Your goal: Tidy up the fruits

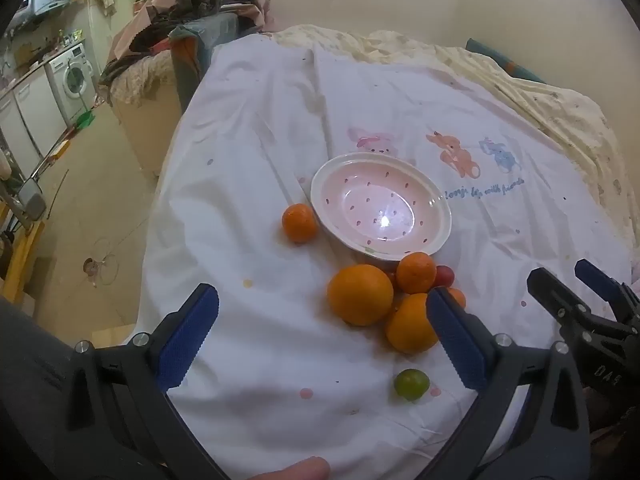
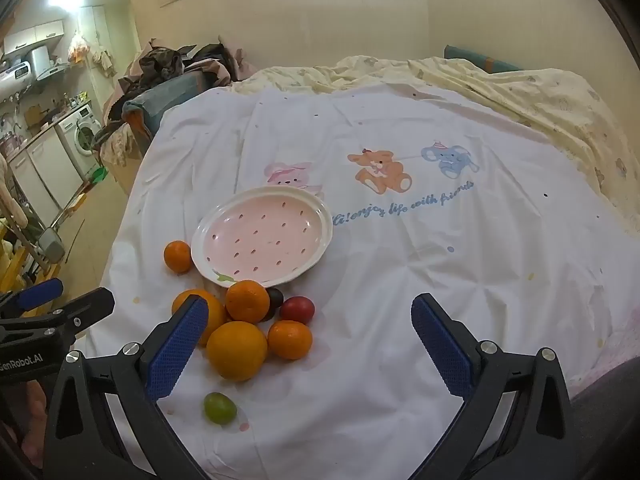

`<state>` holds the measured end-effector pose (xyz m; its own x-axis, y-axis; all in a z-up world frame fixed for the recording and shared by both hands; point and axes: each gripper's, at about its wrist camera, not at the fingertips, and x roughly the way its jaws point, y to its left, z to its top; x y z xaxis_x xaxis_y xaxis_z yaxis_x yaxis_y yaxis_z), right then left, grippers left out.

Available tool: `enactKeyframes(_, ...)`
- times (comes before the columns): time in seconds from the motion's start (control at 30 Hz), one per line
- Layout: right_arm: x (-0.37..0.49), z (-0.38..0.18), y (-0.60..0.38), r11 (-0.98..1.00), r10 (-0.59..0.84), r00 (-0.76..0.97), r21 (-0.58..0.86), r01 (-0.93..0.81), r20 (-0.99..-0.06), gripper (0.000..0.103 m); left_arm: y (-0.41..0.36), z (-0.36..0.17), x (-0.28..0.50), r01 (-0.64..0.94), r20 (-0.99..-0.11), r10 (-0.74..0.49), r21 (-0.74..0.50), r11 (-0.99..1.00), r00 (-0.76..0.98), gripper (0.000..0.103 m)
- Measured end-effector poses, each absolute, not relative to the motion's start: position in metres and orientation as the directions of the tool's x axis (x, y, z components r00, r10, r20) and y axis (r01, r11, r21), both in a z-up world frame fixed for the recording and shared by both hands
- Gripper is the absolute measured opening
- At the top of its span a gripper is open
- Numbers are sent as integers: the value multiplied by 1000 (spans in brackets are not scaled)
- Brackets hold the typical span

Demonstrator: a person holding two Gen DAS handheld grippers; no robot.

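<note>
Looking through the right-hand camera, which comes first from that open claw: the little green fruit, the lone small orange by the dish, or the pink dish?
1. Green fruit: lowest in the view, just inside the right gripper by its left finger.
2. Lone small orange: further up, left of the dish.
3. Pink dish: its far rim lies beyond the orange, though its near rim is about level with it.

empty pink plate [image 1: 434,200], oranges [image 1: 360,294] beside (clustered)

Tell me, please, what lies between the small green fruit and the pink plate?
The cluster of oranges and red fruits lies between the green fruit and the pink plate, clearest in the right wrist view.
</note>
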<state>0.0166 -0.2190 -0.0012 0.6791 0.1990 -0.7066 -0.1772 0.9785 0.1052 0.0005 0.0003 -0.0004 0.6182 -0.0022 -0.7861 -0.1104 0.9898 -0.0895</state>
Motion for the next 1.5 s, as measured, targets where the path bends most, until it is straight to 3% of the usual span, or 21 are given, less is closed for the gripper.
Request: enactKeyframes(1.5,20,-2,-223,979,199,682,114,-168,-704,103,3,-2,0,-117,-787,4,-86,989,617,102)
